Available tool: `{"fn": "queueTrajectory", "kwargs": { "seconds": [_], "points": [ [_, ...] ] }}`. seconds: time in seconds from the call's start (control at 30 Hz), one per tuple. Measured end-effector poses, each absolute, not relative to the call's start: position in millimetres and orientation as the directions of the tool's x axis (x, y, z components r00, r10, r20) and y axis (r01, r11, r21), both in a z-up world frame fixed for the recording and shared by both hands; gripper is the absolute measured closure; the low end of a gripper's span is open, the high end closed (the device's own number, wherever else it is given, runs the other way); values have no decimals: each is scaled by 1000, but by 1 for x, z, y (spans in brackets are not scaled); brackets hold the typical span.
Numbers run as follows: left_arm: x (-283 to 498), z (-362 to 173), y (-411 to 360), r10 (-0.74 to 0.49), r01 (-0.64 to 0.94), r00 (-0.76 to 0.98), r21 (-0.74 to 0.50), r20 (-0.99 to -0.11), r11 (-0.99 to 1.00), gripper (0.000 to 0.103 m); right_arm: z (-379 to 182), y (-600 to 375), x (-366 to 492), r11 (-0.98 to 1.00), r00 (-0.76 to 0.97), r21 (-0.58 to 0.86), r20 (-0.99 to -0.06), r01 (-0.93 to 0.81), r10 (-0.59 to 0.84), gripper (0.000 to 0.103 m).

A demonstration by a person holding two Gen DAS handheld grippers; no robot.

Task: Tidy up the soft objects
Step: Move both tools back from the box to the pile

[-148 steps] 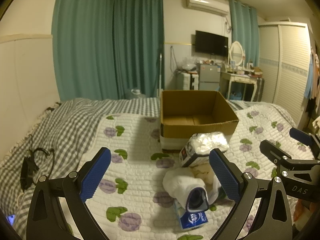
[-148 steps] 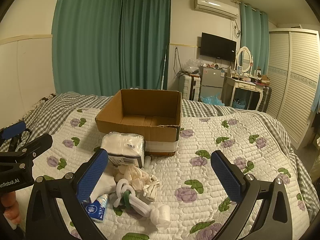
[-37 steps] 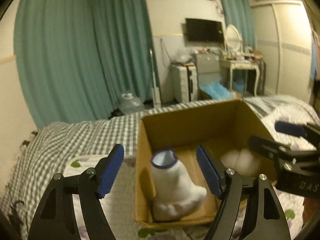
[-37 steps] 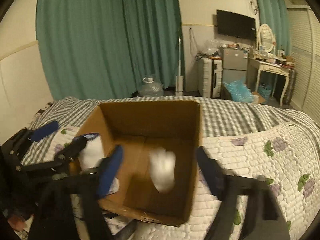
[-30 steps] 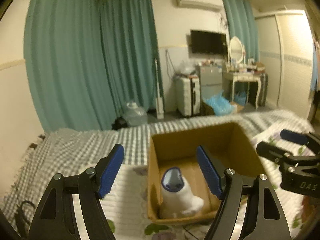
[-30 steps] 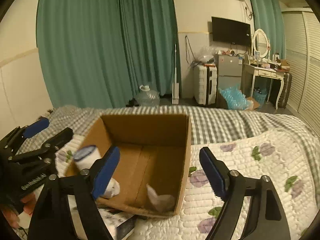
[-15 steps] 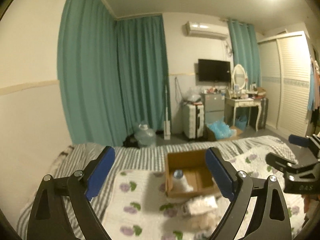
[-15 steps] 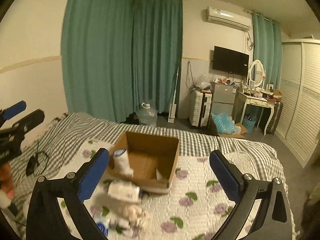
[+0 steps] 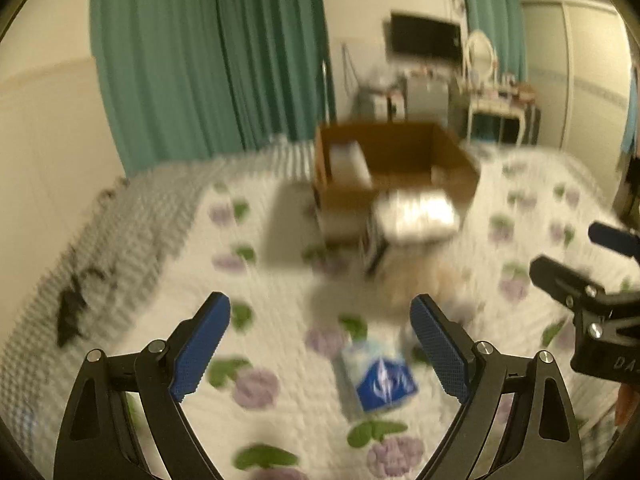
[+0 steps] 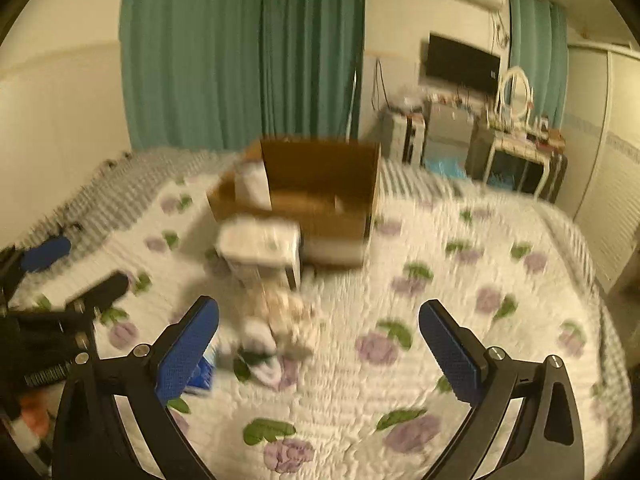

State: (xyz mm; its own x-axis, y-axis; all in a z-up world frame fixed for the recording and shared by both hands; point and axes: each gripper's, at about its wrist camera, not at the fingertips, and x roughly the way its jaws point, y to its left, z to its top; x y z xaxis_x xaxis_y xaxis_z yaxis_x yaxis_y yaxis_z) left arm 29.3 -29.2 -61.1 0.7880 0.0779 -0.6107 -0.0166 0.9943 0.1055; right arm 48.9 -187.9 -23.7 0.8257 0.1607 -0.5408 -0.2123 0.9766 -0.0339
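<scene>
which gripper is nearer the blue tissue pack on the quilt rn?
Left. The left gripper hangs open with the blue tissue pack right between its fingers. The right gripper, also open, has the pack beside its left finger, partly hidden.

Black tongs (image 9: pixel 320 344), blue textured pads (image 9: pixel 202 346), silver screws.
</scene>
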Motion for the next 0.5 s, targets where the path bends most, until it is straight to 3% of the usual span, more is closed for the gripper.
{"fn": "queueTrajectory", "kwargs": {
  "seconds": [0.23, 0.4, 0.5],
  "points": [
    [36, -122, -43, 45, 37, 703, 100, -710, 994, 10, -109, -188, 79, 981, 702, 4, -698, -193, 141, 2],
    [46, -144, -49, -45, 92, 642, 19, -765, 996, 10, -127, -200, 87, 987, 674, 37, -727, -156, 134, 2],
    [56, -160, -53, -49, 121, 605, 31, -794, 992, 10, -128, -201, 90, 990, 677, 46, -725, -136, 127, 2]
  ]
}}
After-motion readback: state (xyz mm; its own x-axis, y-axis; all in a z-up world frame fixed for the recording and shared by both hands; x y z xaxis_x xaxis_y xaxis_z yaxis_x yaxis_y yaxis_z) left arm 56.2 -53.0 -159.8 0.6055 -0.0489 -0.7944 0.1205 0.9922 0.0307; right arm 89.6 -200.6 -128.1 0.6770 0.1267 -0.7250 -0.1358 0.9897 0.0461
